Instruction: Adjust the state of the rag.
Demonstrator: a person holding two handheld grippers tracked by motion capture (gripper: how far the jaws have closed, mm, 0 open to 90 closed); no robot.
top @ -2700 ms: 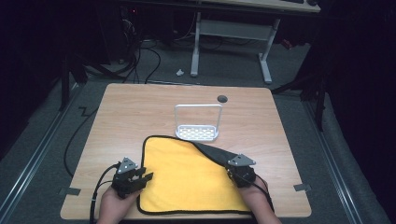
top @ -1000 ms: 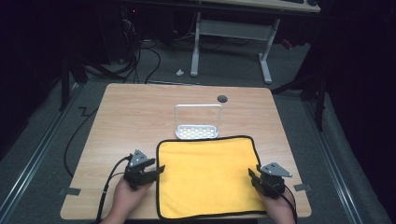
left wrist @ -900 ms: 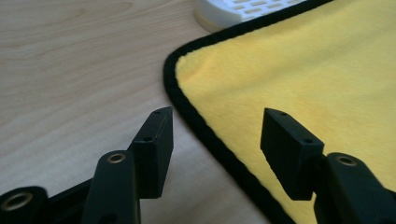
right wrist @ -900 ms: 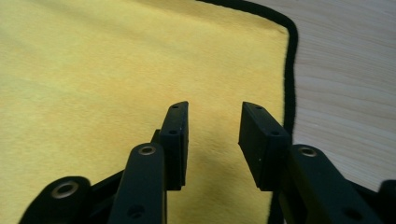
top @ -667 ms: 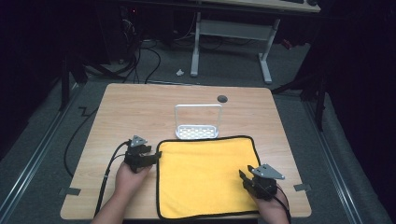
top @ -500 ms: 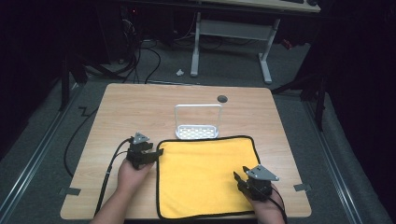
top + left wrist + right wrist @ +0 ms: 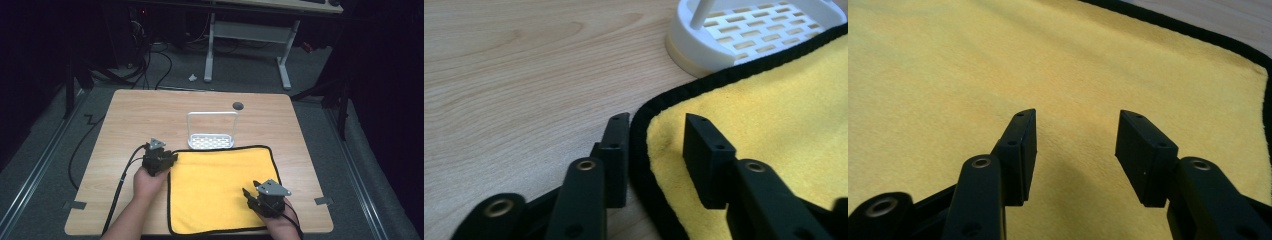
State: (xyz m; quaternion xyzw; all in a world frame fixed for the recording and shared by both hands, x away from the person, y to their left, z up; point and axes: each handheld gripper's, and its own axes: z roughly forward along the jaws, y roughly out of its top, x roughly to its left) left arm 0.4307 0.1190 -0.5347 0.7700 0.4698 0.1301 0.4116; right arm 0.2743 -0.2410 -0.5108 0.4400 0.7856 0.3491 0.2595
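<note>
Cloth: I see the yellow cloth [image 7: 220, 187] with its black border lying flat and spread open on the near half of the table [image 7: 140, 110], its far edge just touching the white rack [image 7: 211, 131].

Left tongs: my left tongs [image 7: 170, 159] sit at the cloth's far left corner. In the left gripper view the left tongs [image 7: 656, 150] straddle the black hem: one jaw is on the bare wood outside it, the other over the yellow side. The jaws have just been closing, with the corner's hem between them. They stand at a middling gap, and I see a sliver of space at each pad, so they are not yet pinching the fabric.

Right tongs: my right tongs [image 7: 248, 194] hover over the near right part of the cloth, inside its border. In the right gripper view the right tongs [image 7: 1075, 150] have been opening and now stand wide, with flat yellow fabric beneath them and nothing held.

Rack: white, slotted base with an upright hoop handle, standing mid-table; the left gripper view shows its base [image 7: 744, 35] just beyond the cloth's hem.

Hands: my left hand [image 7: 147, 182] and right hand [image 7: 280, 225] come in from the near edge.
</note>
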